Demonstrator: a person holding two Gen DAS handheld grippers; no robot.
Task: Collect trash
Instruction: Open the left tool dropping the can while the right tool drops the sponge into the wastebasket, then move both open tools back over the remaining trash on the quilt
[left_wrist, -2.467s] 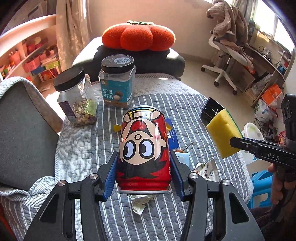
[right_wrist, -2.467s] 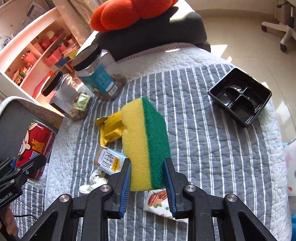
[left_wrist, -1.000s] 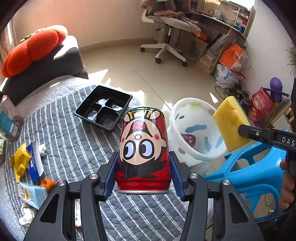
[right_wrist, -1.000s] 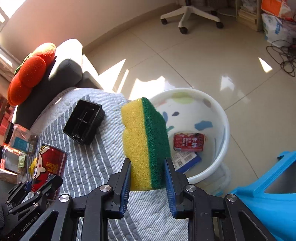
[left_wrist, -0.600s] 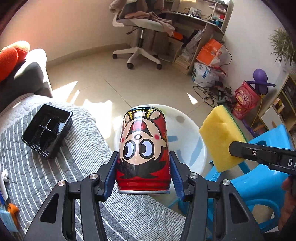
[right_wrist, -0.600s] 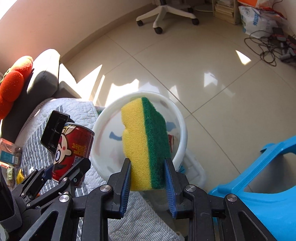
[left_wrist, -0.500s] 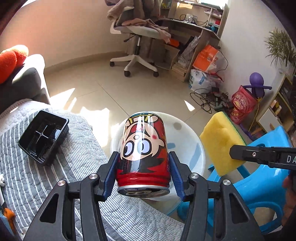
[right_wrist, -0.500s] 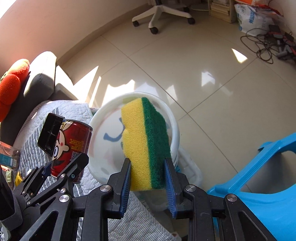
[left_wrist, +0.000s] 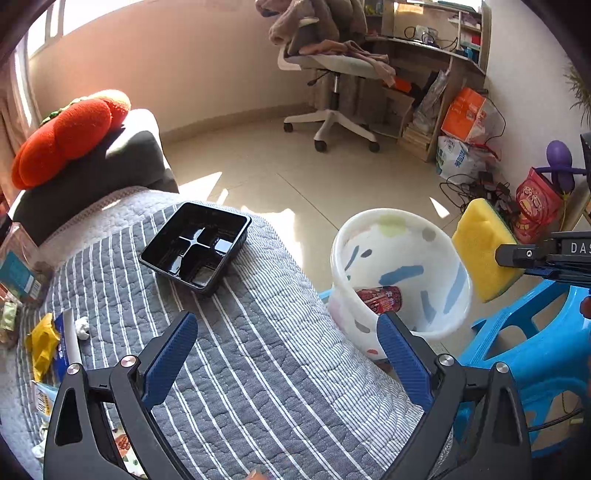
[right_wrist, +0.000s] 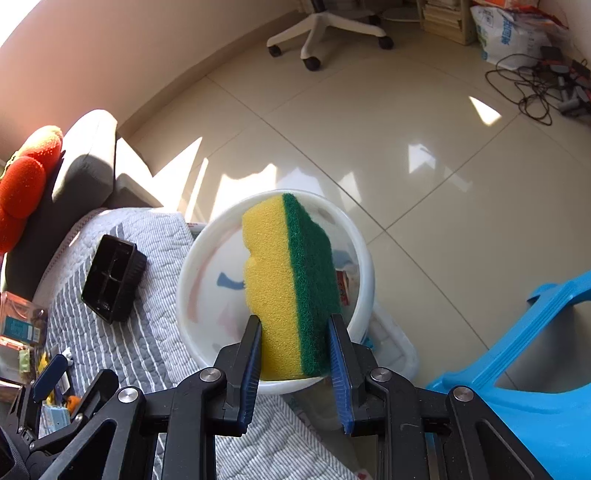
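My left gripper (left_wrist: 286, 343) is open and empty above the edge of the striped quilt (left_wrist: 258, 369), beside the white bin (left_wrist: 436, 332). A red can (left_wrist: 380, 299) lies inside the bin. My right gripper (right_wrist: 295, 354) is shut on a yellow and green sponge (right_wrist: 288, 284) and holds it over the white bin (right_wrist: 199, 266). The sponge (left_wrist: 480, 251) also shows in the left wrist view, above the bin's right rim. Loose wrappers (left_wrist: 40, 343) and a black plastic tray (left_wrist: 195, 247) lie on the quilt.
A blue plastic stool (left_wrist: 535, 350) stands right of the bin. A grey seat with an orange cushion (left_wrist: 66, 136) is at the far left. An office chair (left_wrist: 332, 74) and cluttered shelves stand at the back. Snack jars (right_wrist: 18, 325) sit at the quilt's left.
My left gripper has opened and let go of the red can, which now lies in the bin. The right gripper still holds the sponge over the bin.
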